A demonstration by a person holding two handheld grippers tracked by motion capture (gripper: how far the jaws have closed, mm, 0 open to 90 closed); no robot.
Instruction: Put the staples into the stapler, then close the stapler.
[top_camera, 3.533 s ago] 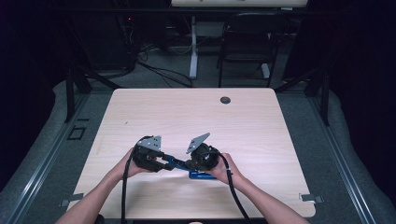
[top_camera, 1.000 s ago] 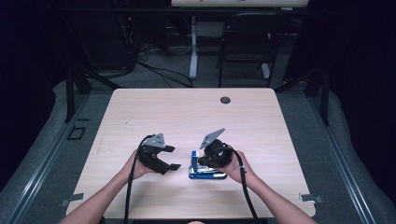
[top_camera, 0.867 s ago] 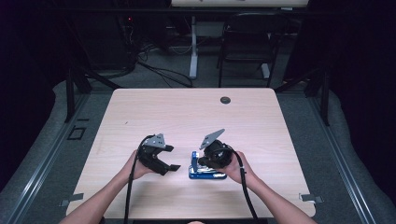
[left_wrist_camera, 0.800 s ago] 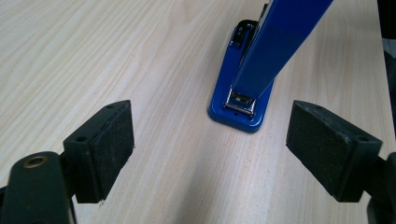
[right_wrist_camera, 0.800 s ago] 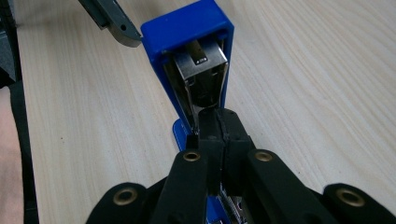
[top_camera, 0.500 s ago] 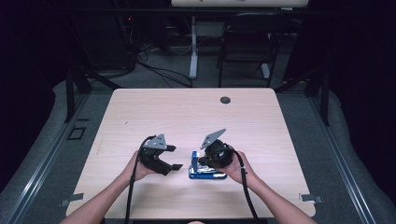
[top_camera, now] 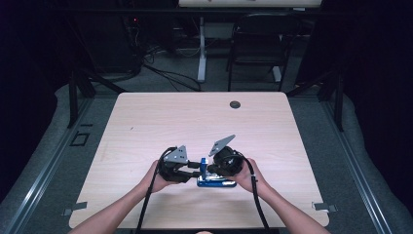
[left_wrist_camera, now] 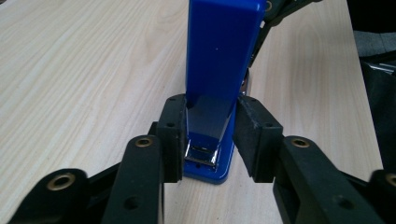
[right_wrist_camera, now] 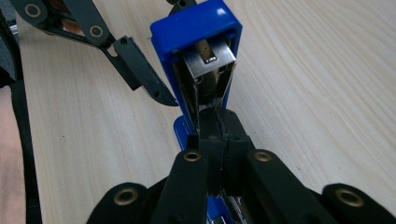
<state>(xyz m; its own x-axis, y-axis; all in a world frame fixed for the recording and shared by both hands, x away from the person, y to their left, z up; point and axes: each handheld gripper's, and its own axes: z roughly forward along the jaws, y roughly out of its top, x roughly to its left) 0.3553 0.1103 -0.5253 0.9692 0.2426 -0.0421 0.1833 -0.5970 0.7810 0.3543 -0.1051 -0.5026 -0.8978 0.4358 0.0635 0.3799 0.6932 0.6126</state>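
Two grippers on one blue stapler [top_camera: 210, 176], which lies near my edge of the wooden table [top_camera: 146, 122], between my hands. My left gripper [left_wrist_camera: 208, 135] has just been closing, with the stapler's raised blue top arm between its jaws; in the left gripper view one pad sits against the arm's side, the other pad very near it, and I cannot tell whether that one presses yet. My right gripper [right_wrist_camera: 218, 140] has its jaws fully together, the tips in the open gap between the top arm and the base, apparently pinching the metal magazine or pusher there; what exactly they clamp is hard to make out. Step in hand, as I judge it: steady the top arm while the right side works the magazine. To do it well, close the left squarely on the flat sides, low near the hinge, and keep the base flat on the table. Staples inside are hidden.
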